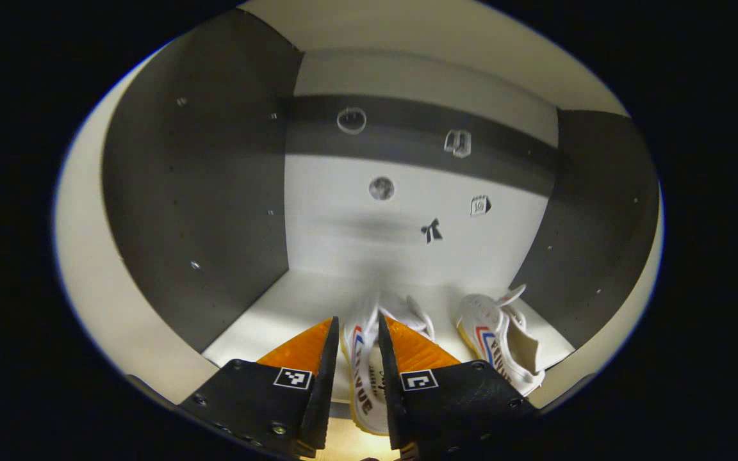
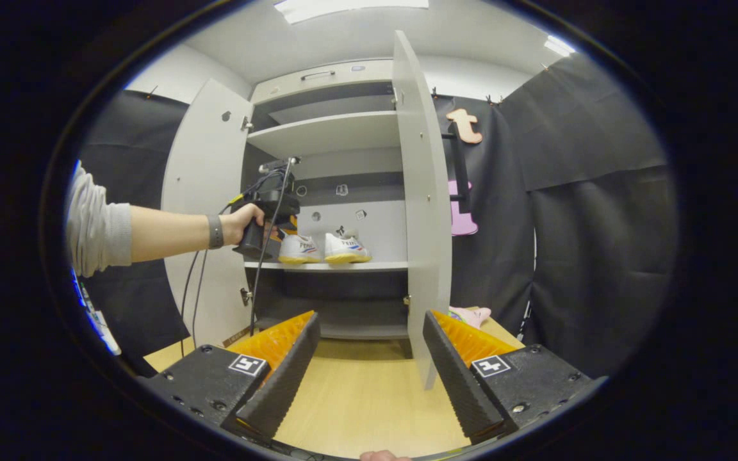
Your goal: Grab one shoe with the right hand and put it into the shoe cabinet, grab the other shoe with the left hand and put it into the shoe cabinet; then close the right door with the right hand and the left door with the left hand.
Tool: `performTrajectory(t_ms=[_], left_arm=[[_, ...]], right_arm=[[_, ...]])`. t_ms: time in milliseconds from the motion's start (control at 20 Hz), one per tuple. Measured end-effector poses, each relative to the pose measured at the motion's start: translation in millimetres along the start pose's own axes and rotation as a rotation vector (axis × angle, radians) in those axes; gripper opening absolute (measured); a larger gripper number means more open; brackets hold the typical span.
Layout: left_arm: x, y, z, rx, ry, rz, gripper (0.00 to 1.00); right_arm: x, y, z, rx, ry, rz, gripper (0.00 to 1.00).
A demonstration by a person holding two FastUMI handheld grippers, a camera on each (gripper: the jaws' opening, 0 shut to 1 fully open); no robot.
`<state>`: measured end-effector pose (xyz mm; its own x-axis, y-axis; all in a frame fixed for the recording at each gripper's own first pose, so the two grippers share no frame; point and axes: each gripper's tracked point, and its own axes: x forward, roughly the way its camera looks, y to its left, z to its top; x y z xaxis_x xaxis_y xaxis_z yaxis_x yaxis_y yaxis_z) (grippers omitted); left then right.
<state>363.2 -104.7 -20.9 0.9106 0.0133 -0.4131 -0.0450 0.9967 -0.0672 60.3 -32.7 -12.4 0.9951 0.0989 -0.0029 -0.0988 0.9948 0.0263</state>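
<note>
Inside the shoe cabinet, my left gripper is shut on a white shoe with red and blue stripes, which rests on the pale shelf. The other white shoe stands to its right on the same shelf. In the right gripper view both shoes sit side by side on the middle shelf, with a hand holding the left gripper at the left one. My right gripper is open over the wooden table, in front of the cabinet.
Both cabinet doors stand open: the left door swung wide, the right door edge-on just ahead of my right fingers. A pink object lies behind the right door. Cables hang from the left gripper.
</note>
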Motion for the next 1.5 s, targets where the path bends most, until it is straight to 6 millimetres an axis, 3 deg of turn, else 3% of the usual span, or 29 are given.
performTrajectory(t_ms=[50,100,200,300,350,500,800,1000,1200,1350,1500], left_arm=[[-14.3,-0.1,12.4,0.002,-0.05,-0.006,0.2],[-30.5,-2.7,21.8,0.002,-0.092,-0.033,0.34],[-78.7,-9.0,26.5,0.003,-0.159,-0.101,0.42],[-126.6,-7.8,17.4,0.01,-0.217,-0.141,0.42],[-151.0,-5.4,8.3,0.01,-0.247,-0.156,0.42],[-213.2,6.6,-27.3,0.013,-0.316,-0.159,0.73],[-316.6,33.8,-118.0,-0.046,-0.319,-0.133,0.9],[-361.8,48.8,-161.7,0.01,-0.326,-0.083,0.93],[-398.6,32.4,-204.4,0.037,-0.331,-0.113,0.93],[-412.1,22.4,-216.9,0.076,-0.342,-0.132,0.94],[-409.8,14.2,-223.6,0.117,-0.312,-0.161,0.93]], right_arm=[[-0.4,2.9,-0.4,0.002,0.004,0.008,1.0],[-1.6,5.3,0.2,0.005,0.003,0.015,1.0],[-4.5,11.4,2.5,0.0,-0.004,0.03,1.0],[-8.6,16.5,3.6,-0.011,-0.01,0.04,1.0],[-10.7,18.1,4.9,-0.01,-0.016,0.042,1.0],[-19.1,26.8,4.1,0.001,-0.016,0.062,1.0],[-45.5,35.5,1.4,-0.022,-0.022,0.059,1.0],[-69.7,31.8,-0.8,-0.001,-0.026,0.03,1.0],[-86.0,4.3,-1.8,-0.002,-0.025,-0.04,1.0],[-78.2,-37.8,11.0,0.003,-0.039,-0.129,1.0],[-56.8,-85.8,34.2,0.029,-0.064,-0.206,1.0]])
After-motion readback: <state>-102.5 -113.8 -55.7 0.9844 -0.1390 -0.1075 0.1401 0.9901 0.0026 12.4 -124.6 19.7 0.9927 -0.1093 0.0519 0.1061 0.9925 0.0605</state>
